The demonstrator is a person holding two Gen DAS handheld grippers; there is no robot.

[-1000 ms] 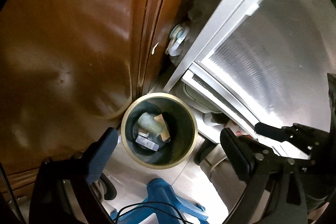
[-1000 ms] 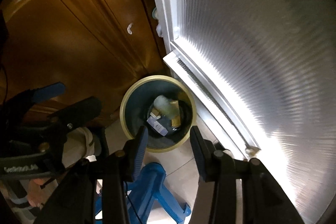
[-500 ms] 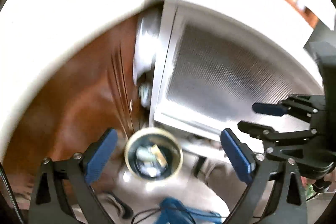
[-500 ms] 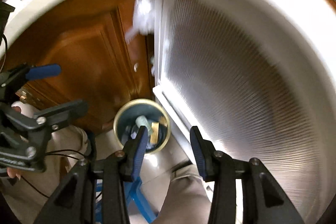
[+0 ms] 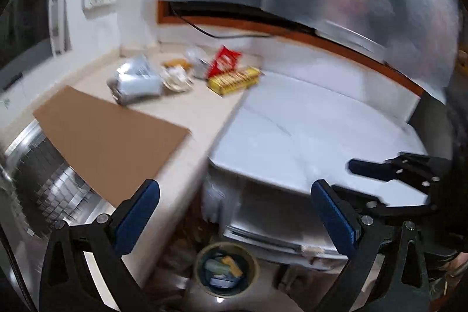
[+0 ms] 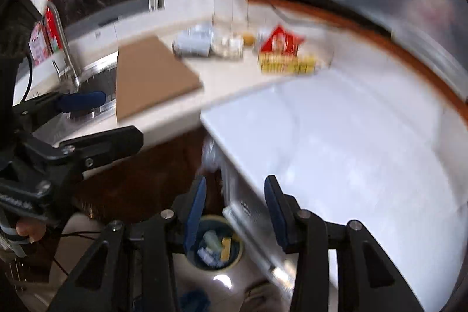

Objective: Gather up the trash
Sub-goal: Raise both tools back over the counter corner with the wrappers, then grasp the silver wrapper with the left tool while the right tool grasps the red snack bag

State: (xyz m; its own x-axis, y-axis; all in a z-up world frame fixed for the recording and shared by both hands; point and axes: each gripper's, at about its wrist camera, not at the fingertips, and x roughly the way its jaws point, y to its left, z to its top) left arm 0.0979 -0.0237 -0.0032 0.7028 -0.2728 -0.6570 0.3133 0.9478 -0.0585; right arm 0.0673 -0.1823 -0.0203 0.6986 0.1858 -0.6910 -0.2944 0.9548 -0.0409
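Both tools, left (image 5: pixel 234 212) and right (image 6: pixel 235 206), hang open and empty. The trash bin (image 5: pixel 225 272) sits on the floor below them. Wrappers (image 5: pixel 232 78) lie well ahead on the worktop (image 5: pixel 201 113).

Trash on the surface, a bin on the floor

The pale surface (image 5: pixel 201 110) holds a flat brown cardboard sheet (image 5: pixel 111 136) at the near left. Farther back lie a crumpled silver bag (image 5: pixel 136 79), a whitish wrapper (image 5: pixel 177 79), a red packet (image 5: pixel 223 60) and a yellow box (image 5: pixel 234 81), close together. To the right is a white top (image 5: pixel 321 130), bare. Down on the floor (image 6: pixel 204 282) stands a round bin (image 5: pixel 225 271) with scraps inside.
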